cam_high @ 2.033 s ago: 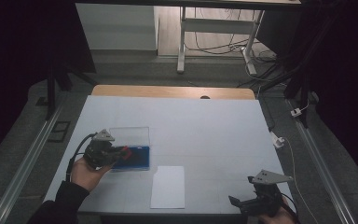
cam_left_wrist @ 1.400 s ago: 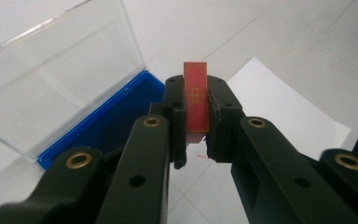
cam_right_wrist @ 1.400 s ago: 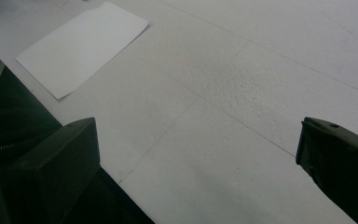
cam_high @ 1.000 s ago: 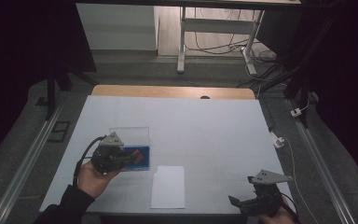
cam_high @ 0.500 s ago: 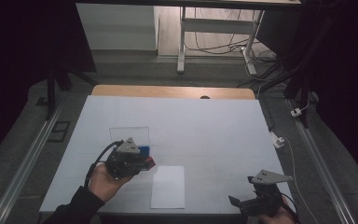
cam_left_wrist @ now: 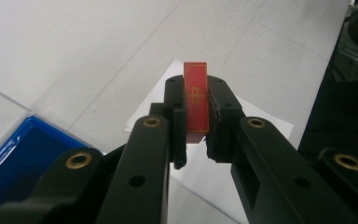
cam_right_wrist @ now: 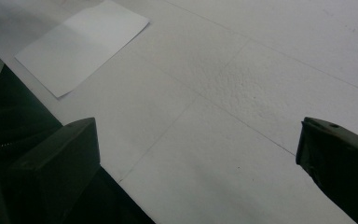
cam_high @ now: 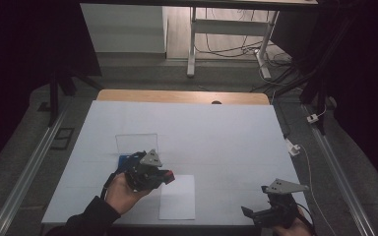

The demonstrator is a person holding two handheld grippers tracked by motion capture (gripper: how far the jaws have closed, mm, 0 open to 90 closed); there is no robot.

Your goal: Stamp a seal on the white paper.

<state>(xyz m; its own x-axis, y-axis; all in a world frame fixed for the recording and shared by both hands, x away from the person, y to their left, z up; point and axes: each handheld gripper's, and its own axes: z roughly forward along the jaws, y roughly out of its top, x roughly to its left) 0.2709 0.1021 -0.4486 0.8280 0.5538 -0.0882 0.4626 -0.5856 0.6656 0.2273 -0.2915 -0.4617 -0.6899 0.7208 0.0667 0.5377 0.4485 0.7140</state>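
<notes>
While its jaws stand wide apart over bare tabletop, the right gripper (cam_high: 265, 213) waits at the near right edge of the table (cam_high: 236, 132), holding nothing and well apart from the work, which leaves the middle free for the other hand. Just ahead of the near edge lies a white sheet of paper (cam_high: 177, 197), flat and squared to the person's side, seemingly laid out as the landing place. At the sheet's left edge the left gripper (cam_high: 163, 176), carried in the person's left hand (cam_high: 120, 191), is clamped on a small red card (cam_left_wrist: 196, 97), pinched by its faces so that it stands on edge between the pads with its gold-lined face turned sideways and its top clear of the jaws; that grip likely lets the card be set down cleanly on the paper. Behind the hand sits a blue tray (cam_left_wrist: 16, 161) with a clear upright lid (cam_high: 136, 143), probably the card's source, open toward the person for easy reach.
</notes>
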